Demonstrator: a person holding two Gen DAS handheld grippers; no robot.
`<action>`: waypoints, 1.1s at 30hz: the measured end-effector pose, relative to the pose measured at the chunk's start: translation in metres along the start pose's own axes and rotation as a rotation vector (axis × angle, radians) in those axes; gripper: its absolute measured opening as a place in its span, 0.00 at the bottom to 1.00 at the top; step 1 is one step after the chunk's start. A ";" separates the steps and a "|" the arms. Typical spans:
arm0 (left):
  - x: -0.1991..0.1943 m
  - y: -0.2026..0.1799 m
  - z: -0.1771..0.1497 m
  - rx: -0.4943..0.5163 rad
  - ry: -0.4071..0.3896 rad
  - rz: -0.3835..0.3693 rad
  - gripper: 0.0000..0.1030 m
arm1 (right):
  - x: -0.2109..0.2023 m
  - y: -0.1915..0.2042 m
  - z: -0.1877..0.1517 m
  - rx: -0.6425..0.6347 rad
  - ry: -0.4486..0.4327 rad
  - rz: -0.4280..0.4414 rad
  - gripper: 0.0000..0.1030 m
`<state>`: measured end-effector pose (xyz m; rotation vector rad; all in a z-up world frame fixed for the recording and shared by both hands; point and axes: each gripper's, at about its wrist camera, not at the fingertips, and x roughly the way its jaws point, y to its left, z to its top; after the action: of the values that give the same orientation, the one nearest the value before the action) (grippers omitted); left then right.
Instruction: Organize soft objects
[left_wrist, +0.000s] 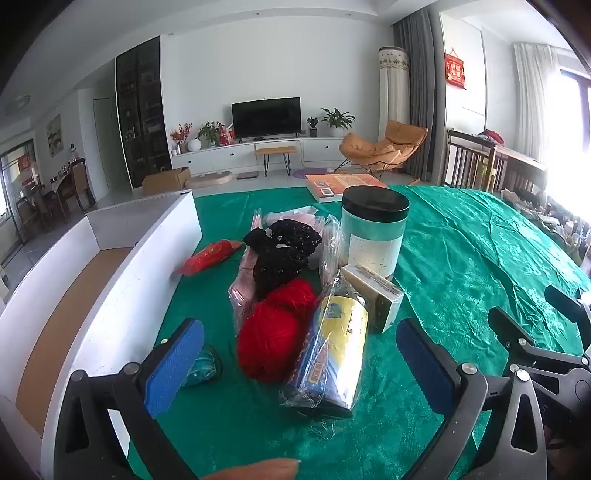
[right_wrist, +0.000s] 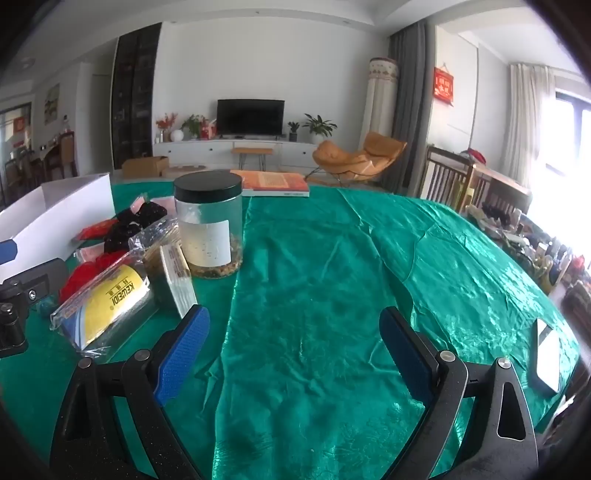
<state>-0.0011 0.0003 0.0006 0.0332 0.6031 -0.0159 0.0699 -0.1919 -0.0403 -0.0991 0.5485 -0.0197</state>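
- On the green tablecloth (left_wrist: 461, 258) in the left wrist view, we see the left gripper (left_wrist: 299, 354) with its blue pads (left_wrist: 173, 362) spread as wide as they go and nothing between them being pressed
- Just beyond those pads lie two red yarn balls (left_wrist: 271, 332), touching each other, with a yellow-and-blue packet in clear wrap (left_wrist: 332, 354) leaning beside them on the right
- Behind the yarn we see a black knitted piece (left_wrist: 282, 247) heaped on a pink wrapped pack (left_wrist: 242, 288), and a small red pouch (left_wrist: 208, 254) to its left, near the white box (left_wrist: 122, 295)
- The white box runs along the left edge of the table, its cardboard floor bare where we can see it
- A jar with a black lid (left_wrist: 373, 229) stands upright far of the pile, a small carton (left_wrist: 376, 295) tilted at its foot
- A small teal ball (left_wrist: 201, 365) sits partly hidden behind the left pad
- A fingertip (left_wrist: 258, 470) shows at the bottom edge
- In the right wrist view, we see the right gripper (right_wrist: 295, 350) likewise fully spread, over bare cloth and holding nothing
- The pile of soft things sits to its left: the packet (right_wrist: 107, 299), red yarn (right_wrist: 85, 273) and black knit (right_wrist: 125, 229), with the jar (right_wrist: 208, 225) upright just right of them
- A book (right_wrist: 273, 182) lies flat at the far edge, and a white flat object (right_wrist: 550, 350) near the right edge
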 end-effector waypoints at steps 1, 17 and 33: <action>0.000 0.000 0.000 0.002 -0.001 0.002 1.00 | 0.000 0.000 0.000 -0.001 -0.001 0.000 0.92; -0.004 -0.003 -0.006 0.028 0.015 0.023 1.00 | 0.000 -0.002 0.000 0.004 -0.003 0.003 0.92; -0.003 -0.006 -0.008 0.049 0.021 0.025 1.00 | -0.001 -0.002 0.000 0.005 -0.006 0.006 0.92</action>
<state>-0.0077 -0.0052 -0.0045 0.0883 0.6229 -0.0055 0.0685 -0.1935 -0.0397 -0.0925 0.5431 -0.0154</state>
